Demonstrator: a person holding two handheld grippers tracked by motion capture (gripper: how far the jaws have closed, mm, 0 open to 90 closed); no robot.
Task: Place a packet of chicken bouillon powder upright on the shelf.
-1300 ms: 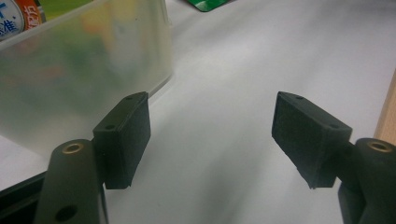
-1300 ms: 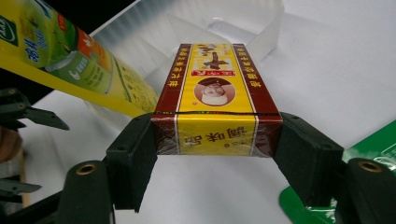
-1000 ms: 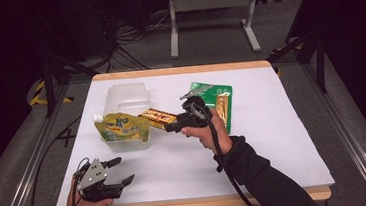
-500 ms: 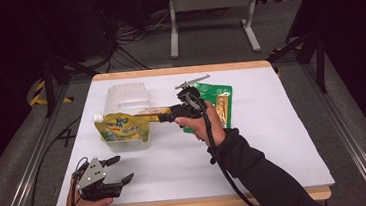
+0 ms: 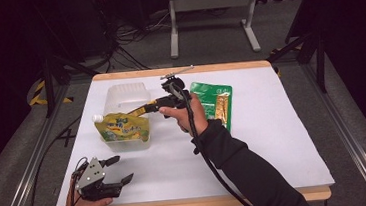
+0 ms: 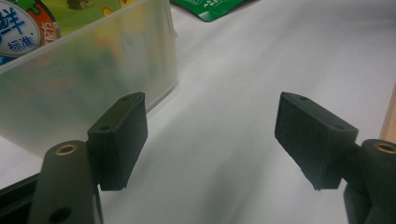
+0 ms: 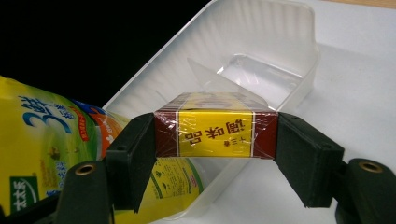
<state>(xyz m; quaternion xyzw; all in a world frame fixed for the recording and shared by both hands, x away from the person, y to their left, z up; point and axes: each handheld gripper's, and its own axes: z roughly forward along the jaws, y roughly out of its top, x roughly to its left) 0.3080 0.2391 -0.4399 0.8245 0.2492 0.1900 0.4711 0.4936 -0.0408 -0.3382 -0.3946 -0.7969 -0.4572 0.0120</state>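
the right tool (image 7: 215, 154) pinches the yellow-and-brown box (image 7: 215, 133) above the clear tub (image 7: 299, 42); left tool (image 6: 210, 140) spread, empty.

Left tool (image 6: 210, 140) open wide, nothing between its black pads (image 6: 119, 140), hovering low over white counter (image 6: 243, 93). Translucent plastic tub (image 6: 84, 84) at 10 o'clock, yellow-green pouch (image 6: 28, 23) inside. Green packet (image 6: 210, 7) corner at 12. Wooden counter edge at 3.
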